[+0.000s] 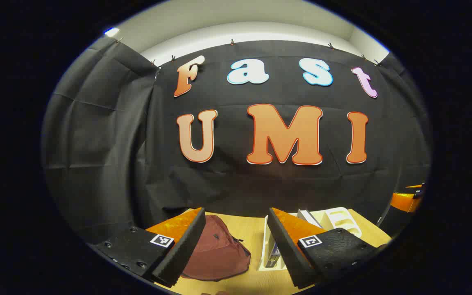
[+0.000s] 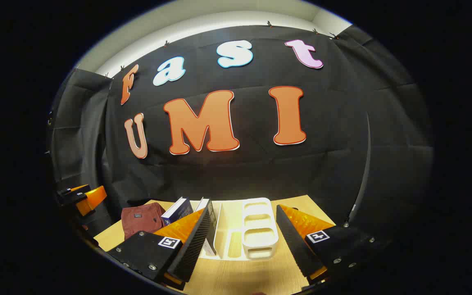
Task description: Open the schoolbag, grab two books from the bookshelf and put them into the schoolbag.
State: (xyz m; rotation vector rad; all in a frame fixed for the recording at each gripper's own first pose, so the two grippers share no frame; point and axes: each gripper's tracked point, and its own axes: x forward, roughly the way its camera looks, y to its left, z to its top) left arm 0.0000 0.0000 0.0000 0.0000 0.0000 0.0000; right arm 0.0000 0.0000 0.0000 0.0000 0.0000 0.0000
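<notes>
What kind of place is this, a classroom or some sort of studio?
Most likely a small recording booth set up as a study desk: black cloth walls hang around a wooden table that carries a maroon schoolbag and a white bookshelf with books.

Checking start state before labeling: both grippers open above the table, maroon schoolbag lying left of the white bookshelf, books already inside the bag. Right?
Not quite. The books are not in the bag: the right gripper view shows them standing in the white bookshelf, beside the maroon schoolbag. The rest holds: the left gripper and right gripper are both open above the table.
</notes>
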